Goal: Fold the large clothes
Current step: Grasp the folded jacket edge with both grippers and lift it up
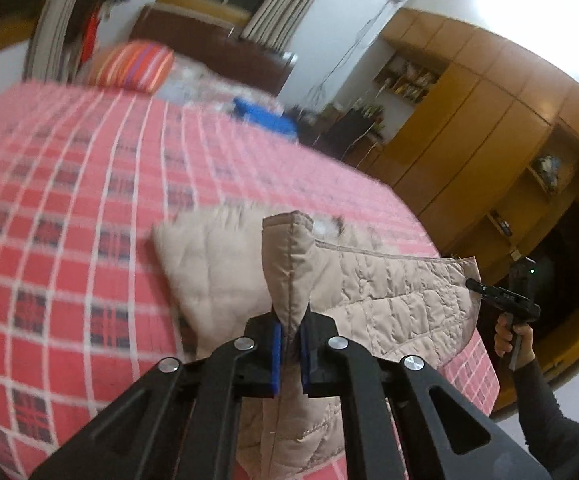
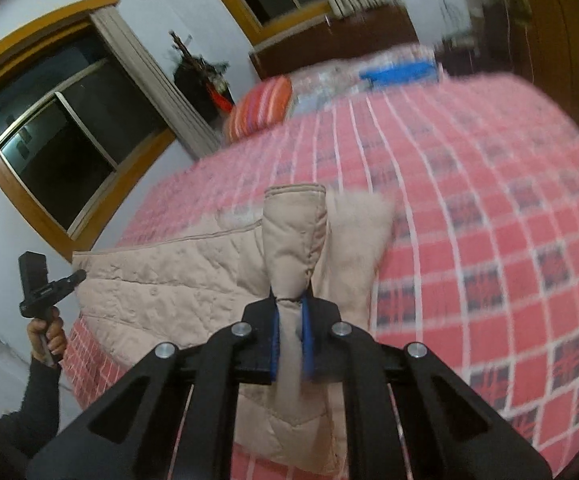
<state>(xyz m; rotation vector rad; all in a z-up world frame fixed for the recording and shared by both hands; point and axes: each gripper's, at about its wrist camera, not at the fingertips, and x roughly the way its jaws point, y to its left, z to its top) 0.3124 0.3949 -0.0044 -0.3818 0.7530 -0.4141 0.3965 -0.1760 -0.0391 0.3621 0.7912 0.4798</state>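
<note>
The beige quilted padded jacket [image 1: 389, 292] looks soft, thick and springy, light for its bulk, with a smooth shell that could slide out of a shallow pinch; in my judgement it is best taken at stitched, bound edges and corners, where the layers bunch into a firm ridge. That is how it is held now. The left tool [image 1: 289, 344] has its blue-padded jaws closed narrowly on a bunched, seamed edge of the jacket, which stands up as a folded ridge directly ahead of the fingers. The right tool [image 2: 291, 336] is likewise clamped on a rolled corner of the same garment [image 2: 161, 280], the padded roll rising just beyond its pads. Between the two grips the fabric stretches as a raised span, while the rest of the jacket droops onto the near corner of the red, white and navy checked bedspread [image 1: 69, 200], some of it hanging below the tools at the bed's edge. Each view also shows the other tool at the jacket's far edge, with the person's hand [image 1: 509, 336] on its handle. A striped orange pillow [image 2: 261, 108] lies well apart near the headboard.
</note>
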